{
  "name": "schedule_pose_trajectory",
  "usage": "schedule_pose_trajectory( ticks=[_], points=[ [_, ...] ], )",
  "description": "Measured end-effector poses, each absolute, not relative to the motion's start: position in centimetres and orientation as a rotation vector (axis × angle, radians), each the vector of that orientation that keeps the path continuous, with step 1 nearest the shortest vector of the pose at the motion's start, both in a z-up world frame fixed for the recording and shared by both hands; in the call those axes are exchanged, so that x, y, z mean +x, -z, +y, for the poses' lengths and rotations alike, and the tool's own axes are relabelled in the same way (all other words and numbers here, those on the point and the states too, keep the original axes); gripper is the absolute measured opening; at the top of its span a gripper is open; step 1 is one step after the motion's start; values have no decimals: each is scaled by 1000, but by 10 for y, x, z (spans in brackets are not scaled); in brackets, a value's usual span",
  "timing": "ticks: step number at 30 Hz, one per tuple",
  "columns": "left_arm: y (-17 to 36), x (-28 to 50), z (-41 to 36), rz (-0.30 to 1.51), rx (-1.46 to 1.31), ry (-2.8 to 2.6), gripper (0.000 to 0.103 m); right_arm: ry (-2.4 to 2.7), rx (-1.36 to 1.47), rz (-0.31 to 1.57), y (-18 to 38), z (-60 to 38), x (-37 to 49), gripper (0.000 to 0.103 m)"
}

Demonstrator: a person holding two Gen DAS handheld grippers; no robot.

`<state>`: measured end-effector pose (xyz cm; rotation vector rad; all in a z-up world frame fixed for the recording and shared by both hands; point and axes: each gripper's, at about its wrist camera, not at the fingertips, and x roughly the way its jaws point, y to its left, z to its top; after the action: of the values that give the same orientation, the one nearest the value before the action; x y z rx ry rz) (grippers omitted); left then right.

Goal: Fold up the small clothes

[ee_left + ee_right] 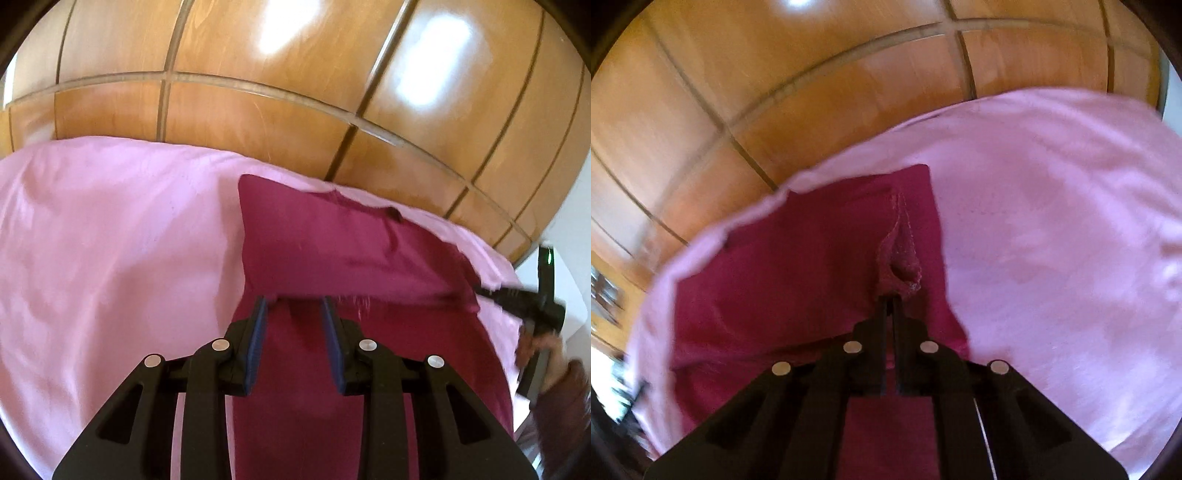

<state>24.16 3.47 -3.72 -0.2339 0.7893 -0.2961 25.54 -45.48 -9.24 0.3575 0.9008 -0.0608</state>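
A dark magenta garment [343, 243] lies on a pink sheet [110, 236], its far part folded over toward me. My left gripper [295, 301] is open, its blue-padded fingers just at the folded edge, holding nothing. My right gripper [891, 297] is shut on a bunched fold of the garment [768, 266] and lifts it slightly. The right gripper also shows in the left wrist view [517, 295] at the garment's right edge, held by a hand.
A wooden wardrobe wall [258, 110] with panel grooves stands right behind the sheet's far edge. The pink sheet [1052, 240] stretches wide to the right of the garment in the right wrist view. A white surface [565, 280] lies at the far right.
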Motion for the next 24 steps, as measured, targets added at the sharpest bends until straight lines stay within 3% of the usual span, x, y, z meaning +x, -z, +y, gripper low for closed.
schedule_pose_trajectory(
  ticks=[4, 5, 6, 7, 8, 11, 15, 17, 22, 24],
  points=[
    [36, 266, 26, 796, -244, 279, 29, 104, 270, 932, 100, -454, 254, 0],
    [36, 271, 25, 793, -247, 280, 29, 110, 265, 929, 98, -456, 251, 5],
    [36, 276, 22, 794, -253, 285, 29, 136, 252, 916, 93, -456, 249, 33],
    [36, 280, 21, 797, -253, 289, 29, 147, 249, 888, 86, -455, 247, 48],
    [36, 285, 18, 799, -248, 291, 29, 141, 254, 850, 79, -455, 244, 55],
    [37, 298, 8, 803, -223, 294, 29, 82, 278, 776, 57, -440, 245, 56],
    [38, 318, -4, 808, -225, 294, 29, 5, 246, 752, 50, -404, 267, 72],
    [39, 329, -10, 815, -234, 292, 29, -2, 229, 750, 54, -389, 282, 75],
    [58, 356, -18, 869, -222, 247, 29, 85, 136, 809, 92, -374, 321, 77],
    [81, 363, -15, 922, -216, 225, 29, 98, 114, 805, 118, -381, 322, 82]
  ],
)
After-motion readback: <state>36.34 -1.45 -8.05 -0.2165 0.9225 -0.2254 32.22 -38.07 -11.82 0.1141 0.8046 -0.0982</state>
